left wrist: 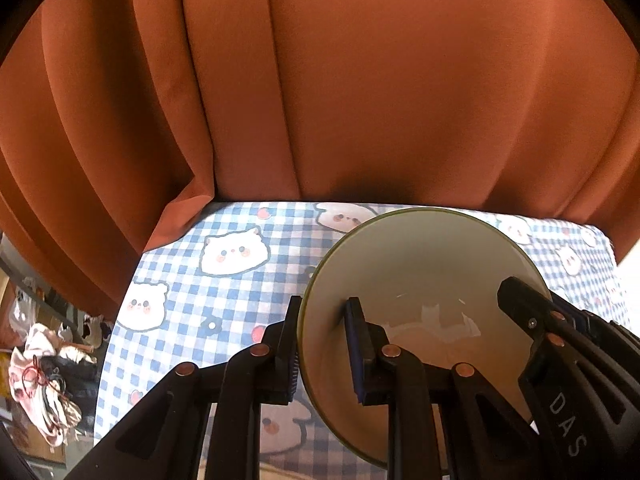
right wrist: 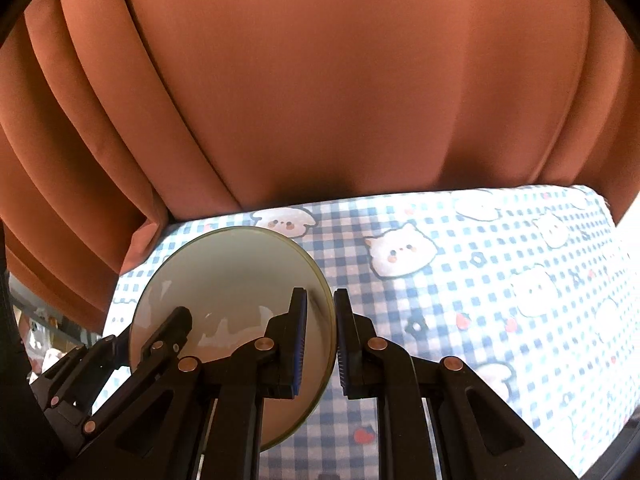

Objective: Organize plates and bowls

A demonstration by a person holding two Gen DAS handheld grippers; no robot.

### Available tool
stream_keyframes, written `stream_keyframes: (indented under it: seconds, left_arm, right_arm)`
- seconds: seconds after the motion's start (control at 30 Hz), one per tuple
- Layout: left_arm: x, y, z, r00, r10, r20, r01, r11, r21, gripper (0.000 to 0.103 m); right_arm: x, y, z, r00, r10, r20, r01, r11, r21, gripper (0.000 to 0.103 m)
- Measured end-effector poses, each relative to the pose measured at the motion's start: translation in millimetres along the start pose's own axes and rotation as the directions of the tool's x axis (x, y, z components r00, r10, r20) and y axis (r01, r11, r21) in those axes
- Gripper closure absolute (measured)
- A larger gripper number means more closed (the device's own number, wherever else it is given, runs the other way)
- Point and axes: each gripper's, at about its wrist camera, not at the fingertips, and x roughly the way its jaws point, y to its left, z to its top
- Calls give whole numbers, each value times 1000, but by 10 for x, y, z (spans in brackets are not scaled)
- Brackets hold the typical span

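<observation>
A cream bowl (left wrist: 420, 280) is held above the checked counter (left wrist: 224, 280), its rim clamped at nine o'clock by the left gripper (left wrist: 324, 344) and at three o'clock by the right gripper (right wrist: 320, 344).

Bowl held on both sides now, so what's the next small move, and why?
Probably carry the bowl level and slowly toward where it belongs. The left gripper pinches one side of the rim and the right gripper the opposite side, and it hangs above the checked cloth, so the hands should move together.
</observation>
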Motion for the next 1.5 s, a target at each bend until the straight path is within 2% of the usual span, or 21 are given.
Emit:
stream_keyframes:
  seconds: [0.3,0.5,0.7,0.9,1.23,1.5]
  left_arm:
    - [-304,-181,-354,996,-86,-6,86,992,87,84]
    - [-418,-293,-599,993,-114,-25,116,985,129,84]
    - [-611,-477,-821,992,-124,-23,126,983,136,84]
    - [-758,-636,-1037,996,-90,-18,91,990,106,84]
    - [-793,-866,-1449,999,-11,-50,13,1000,24,84]
    - [-715,-930,-1696,994,51,-100,-56,998,-43,84]
  right_arm:
    - [-535,-207,-446,996,-82,20,80,992,93,86]
    - [-759,-328,-742,993,-121,13,119,986,118,86]
    - [-909,-490,-1001,993,-120,2,119,983,142,86]
    - [-1054,-659,-1132,996,-93,10,92,990,110,86]
    - [-1007,-924,-1390,999,-7,-45,7,1000,8,86]
    - [-866,-1082,-1554,992,49,-113,-57,996,-66,86]
